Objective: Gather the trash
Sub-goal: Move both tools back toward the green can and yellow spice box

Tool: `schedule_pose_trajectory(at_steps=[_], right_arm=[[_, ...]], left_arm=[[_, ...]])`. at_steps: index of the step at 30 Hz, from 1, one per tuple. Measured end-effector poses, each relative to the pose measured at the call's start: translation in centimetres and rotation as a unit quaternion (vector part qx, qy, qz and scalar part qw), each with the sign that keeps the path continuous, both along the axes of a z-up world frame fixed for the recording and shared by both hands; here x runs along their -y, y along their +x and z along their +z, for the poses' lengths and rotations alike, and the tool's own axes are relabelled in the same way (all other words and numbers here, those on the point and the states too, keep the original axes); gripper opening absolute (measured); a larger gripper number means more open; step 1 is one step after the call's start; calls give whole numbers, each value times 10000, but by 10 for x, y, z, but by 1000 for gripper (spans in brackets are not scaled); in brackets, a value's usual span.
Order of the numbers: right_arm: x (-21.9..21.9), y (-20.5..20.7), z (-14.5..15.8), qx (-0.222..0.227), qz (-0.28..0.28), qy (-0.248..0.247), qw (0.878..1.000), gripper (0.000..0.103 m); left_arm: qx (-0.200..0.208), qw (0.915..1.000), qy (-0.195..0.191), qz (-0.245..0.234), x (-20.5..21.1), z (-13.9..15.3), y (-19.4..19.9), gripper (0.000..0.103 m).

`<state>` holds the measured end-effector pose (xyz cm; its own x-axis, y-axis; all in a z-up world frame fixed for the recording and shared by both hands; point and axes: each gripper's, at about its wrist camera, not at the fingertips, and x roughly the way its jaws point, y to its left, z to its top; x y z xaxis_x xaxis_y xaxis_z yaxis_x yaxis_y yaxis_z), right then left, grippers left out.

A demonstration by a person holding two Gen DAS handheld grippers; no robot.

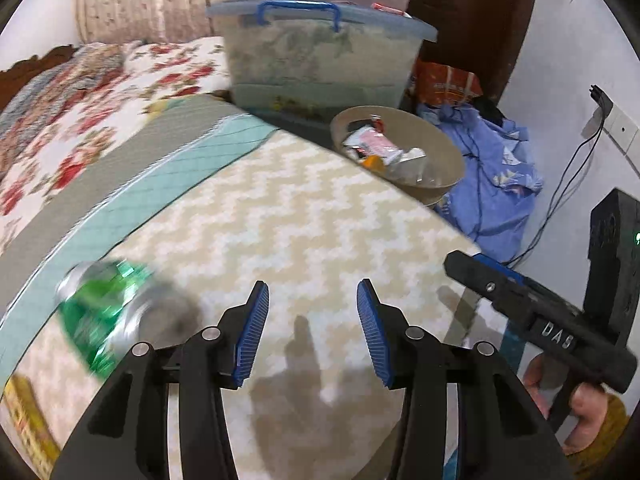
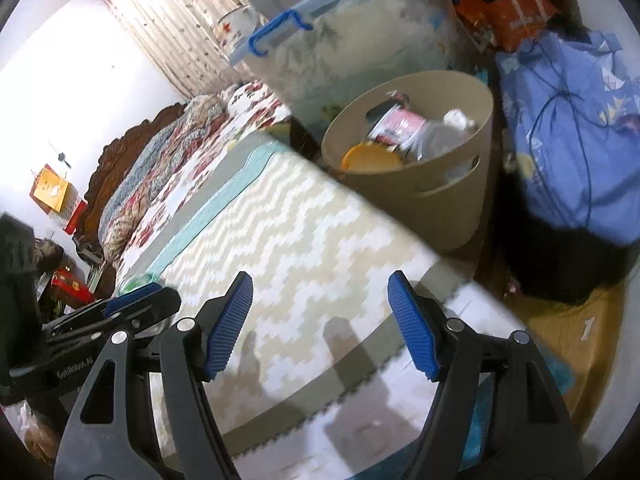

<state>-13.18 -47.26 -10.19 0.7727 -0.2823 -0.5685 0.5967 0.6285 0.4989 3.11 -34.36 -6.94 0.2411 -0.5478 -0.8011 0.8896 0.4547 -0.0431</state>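
Observation:
A green drinks can [image 1: 108, 312] lies on its side on the zigzag-patterned mat [image 1: 288, 216], blurred, just left of my left gripper [image 1: 313, 328]. The left gripper is open and empty above the mat. A beige waste bin [image 1: 436, 184] with wrappers and other trash inside stands beyond the mat's far edge; it also shows in the right wrist view [image 2: 440, 196]. My right gripper [image 2: 320, 324] is open and empty over the mat [image 2: 304, 240], with the bin ahead and slightly right. The right gripper's body shows in the left wrist view [image 1: 536, 312].
A clear storage box with a blue handle [image 1: 324, 52] stands behind the bin. A blue cloth bundle [image 2: 576, 132] and cables lie right of the bin. A floral quilt [image 1: 80, 120] covers the bed at left. A yellow box [image 1: 28, 420] lies at the lower left.

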Motion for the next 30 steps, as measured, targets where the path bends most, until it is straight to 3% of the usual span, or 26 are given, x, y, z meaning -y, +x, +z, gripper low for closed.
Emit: schedule_pose_trajectory(at_steps=[11,30], right_arm=[[-62,17,7,-128,238,-44,9996,71],[-110,31,28,-173,443,-375,9982,71]], left_arm=[[445,9978,-283,407,-86,9,-1,47],[735,9935,-425,762,-143,11,0,48]])
